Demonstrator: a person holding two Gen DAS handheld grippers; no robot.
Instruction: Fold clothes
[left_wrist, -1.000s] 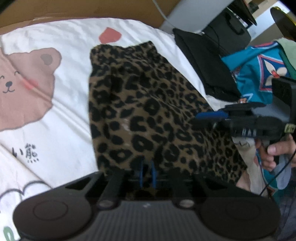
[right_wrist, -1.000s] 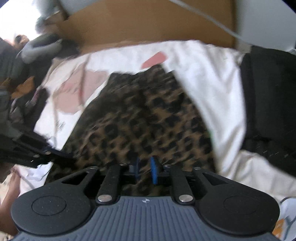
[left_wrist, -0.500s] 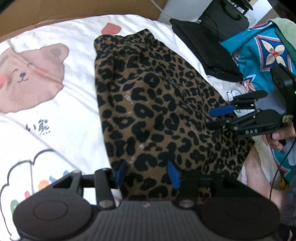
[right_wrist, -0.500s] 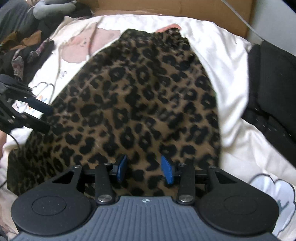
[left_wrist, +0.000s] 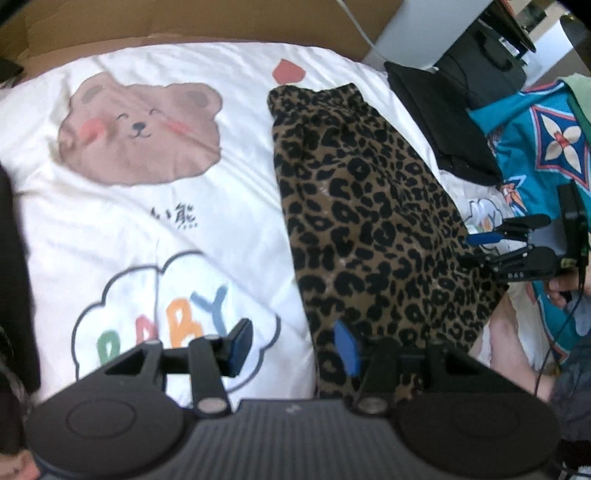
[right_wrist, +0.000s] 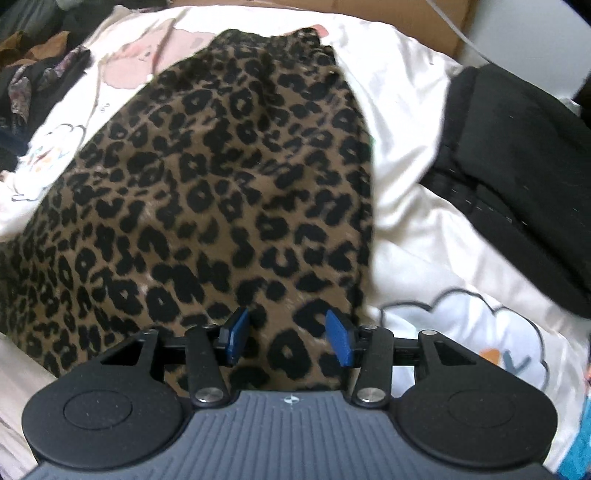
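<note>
Leopard-print garment (left_wrist: 369, 221) spread flat along white printed bedsheet (left_wrist: 147, 221), narrow end far, wide hem near. Left gripper (left_wrist: 293, 350) wide open, nothing held; one pad over bare sheet, other over garment's near left edge; contact not discernible. Right gripper (right_wrist: 288, 341) open above hem, empty; also seen side-on in left wrist view (left_wrist: 491, 247), partly cut off at frame edge. Black folded cloth (right_wrist: 517, 166) beside garment, apart. Teal patterned fabric (left_wrist: 535, 129) at far right, partly hidden. Both views motion-blurred.
</note>
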